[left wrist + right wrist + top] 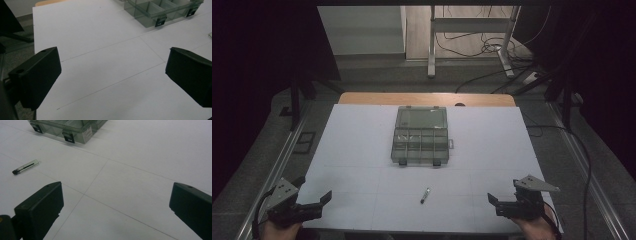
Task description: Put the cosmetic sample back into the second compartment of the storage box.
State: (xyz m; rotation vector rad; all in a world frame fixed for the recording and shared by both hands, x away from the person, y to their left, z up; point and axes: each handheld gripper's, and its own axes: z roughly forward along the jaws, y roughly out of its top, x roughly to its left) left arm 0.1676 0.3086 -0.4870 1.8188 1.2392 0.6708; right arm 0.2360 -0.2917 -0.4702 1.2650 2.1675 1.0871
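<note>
A clear plastic compartment box (420, 136) lies in the middle of the white table top (357, 150), its lid folded open toward the far side. A small slim cutter-like tool (425, 195) with a dark tip lies nearer me, in front of the box. My left gripper (314, 190) rests at the near left corner, open and holding nothing. At the near right, my right gripper (504, 192) is also open with nothing in it. The left gripper view has wide-apart jaws (112, 62) and the box (162, 11) at top right. The right gripper view has open jaws (116, 195), the tool (25, 167) and the box (67, 128).
The white top lies on a wooden table (427, 98) with metal rails (287, 150) along both sides. Beyond it are table legs (431, 45) and loose cables (482, 45) on the floor. Thin seams cross the white surface.
</note>
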